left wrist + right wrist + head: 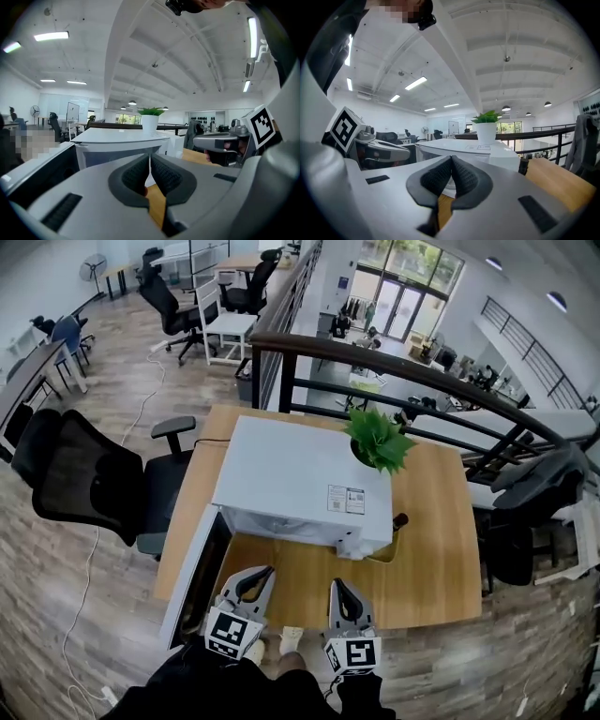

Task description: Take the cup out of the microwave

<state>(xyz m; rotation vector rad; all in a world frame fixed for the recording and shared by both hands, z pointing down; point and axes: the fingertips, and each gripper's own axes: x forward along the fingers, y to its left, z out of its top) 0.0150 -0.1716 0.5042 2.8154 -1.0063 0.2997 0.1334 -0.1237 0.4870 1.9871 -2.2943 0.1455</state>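
Observation:
A white microwave (300, 474) stands on a wooden table (441, 559), and its door (192, 582) hangs open to the left. Its top hides the inside in the head view, and my jaws block most of it in both gripper views, so I make out no cup. My left gripper (257, 579) and right gripper (339, 591) are side by side over the table's near edge, pointing at the microwave's front. In the left gripper view the left gripper (150, 159) is shut and empty. The right gripper (451, 161) is likewise shut with nothing between its pads.
A potted green plant (380, 439) sits on the microwave's far right corner. A small dark bottle (400, 519) stands at the microwave's right side. A black office chair (84, 474) is left of the table, a dark railing (422, 381) runs behind it, and a chair with a grey jacket (544, 484) is on the right.

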